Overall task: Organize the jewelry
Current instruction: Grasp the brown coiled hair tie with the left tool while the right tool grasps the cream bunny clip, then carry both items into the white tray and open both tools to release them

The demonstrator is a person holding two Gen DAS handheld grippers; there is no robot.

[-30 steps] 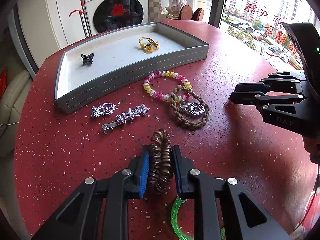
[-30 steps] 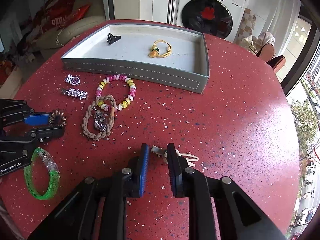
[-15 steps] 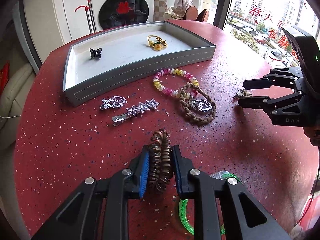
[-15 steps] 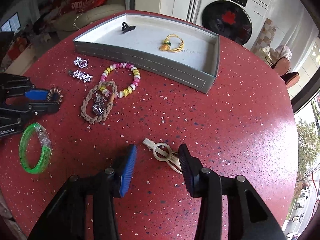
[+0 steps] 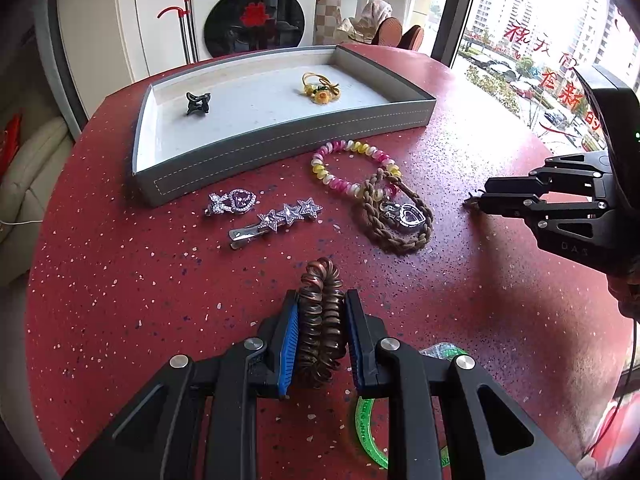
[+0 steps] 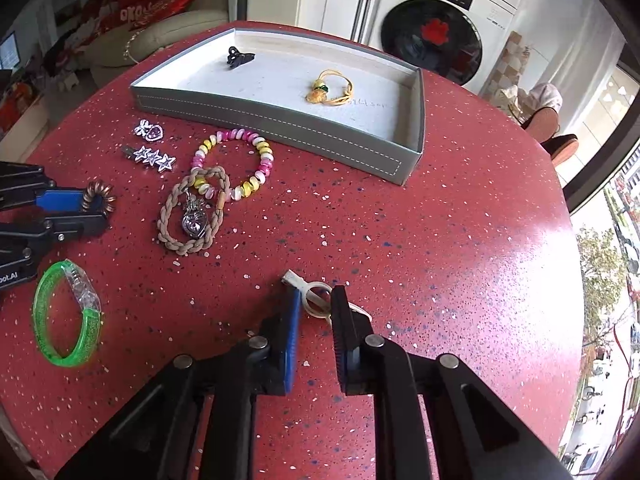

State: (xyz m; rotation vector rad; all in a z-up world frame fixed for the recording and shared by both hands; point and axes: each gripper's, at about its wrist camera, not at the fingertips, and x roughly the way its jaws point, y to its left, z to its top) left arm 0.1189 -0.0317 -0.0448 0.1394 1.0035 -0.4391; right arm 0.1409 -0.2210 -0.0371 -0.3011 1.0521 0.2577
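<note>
My left gripper (image 5: 320,300) is shut on a brown spiral hair tie (image 5: 322,320), held just above the red table. In the right wrist view a cream hair clip (image 6: 314,298) lies on the table between the fingers of my right gripper (image 6: 316,308). Its jaws are closing and the pads touch the clip's ring on both sides. From the left wrist view the right gripper (image 5: 482,196) is at the right, with the clip's tip sticking out. The grey tray (image 5: 280,148) at the back holds a black claw clip (image 5: 198,103) and a yellow flower tie (image 5: 320,89).
Loose on the table in front of the tray are a pink-yellow bead bracelet (image 5: 352,164), a braided cord with heart pendant (image 5: 396,216), a star clip (image 5: 276,220) and a heart-bow clip (image 5: 232,203). A green bangle (image 6: 66,320) lies near the left gripper (image 6: 96,204).
The right gripper's jaws spread wide around the cream clip, then narrowed onto it. The left gripper kept the brown hair tie and stayed in place.
</note>
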